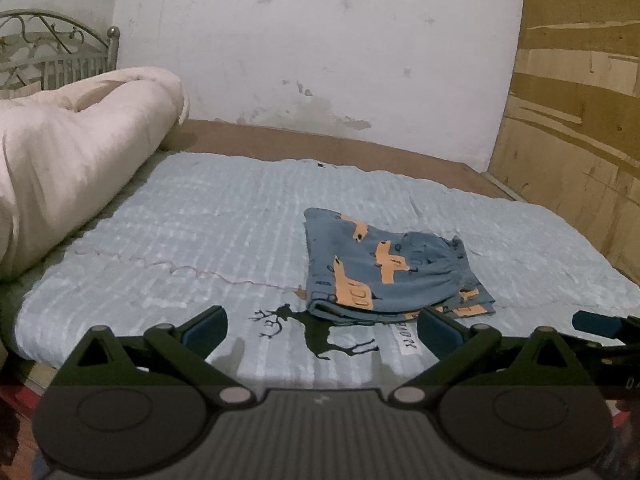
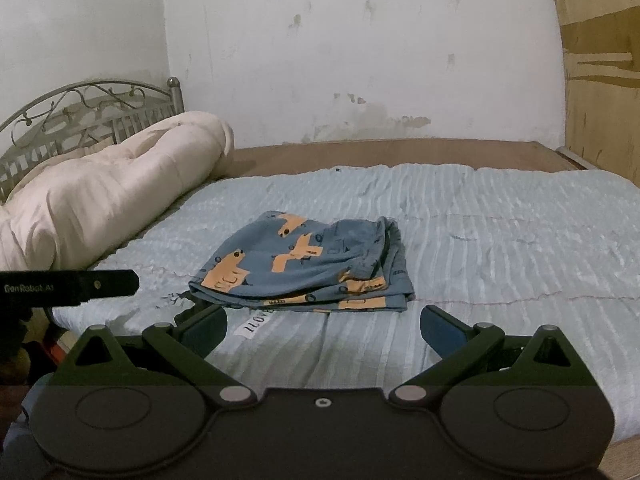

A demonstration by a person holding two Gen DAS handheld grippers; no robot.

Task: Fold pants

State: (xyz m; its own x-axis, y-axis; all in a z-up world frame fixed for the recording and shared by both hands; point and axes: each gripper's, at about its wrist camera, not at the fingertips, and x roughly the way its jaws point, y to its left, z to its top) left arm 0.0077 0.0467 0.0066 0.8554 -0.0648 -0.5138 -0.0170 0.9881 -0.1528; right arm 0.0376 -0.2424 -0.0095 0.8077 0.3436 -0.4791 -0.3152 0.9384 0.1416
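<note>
Open bedding dominates the frame: the pale blue bedspread (image 2: 500, 232) lies bare across the right half of the right wrist view and through the centre left of the left wrist view, leaving wide room for a gripper to travel. The folded pants (image 2: 308, 268) form a low stack at centre, with clear cover on every side. A rolled cream quilt (image 1: 72, 160) bulks along the left edge, blocking that flank, with a metal headboard (image 2: 80, 116) behind it. The white wall (image 2: 360, 60) closes off the far side, and a wooden panel (image 1: 580, 120) hems in the upper right.
</note>
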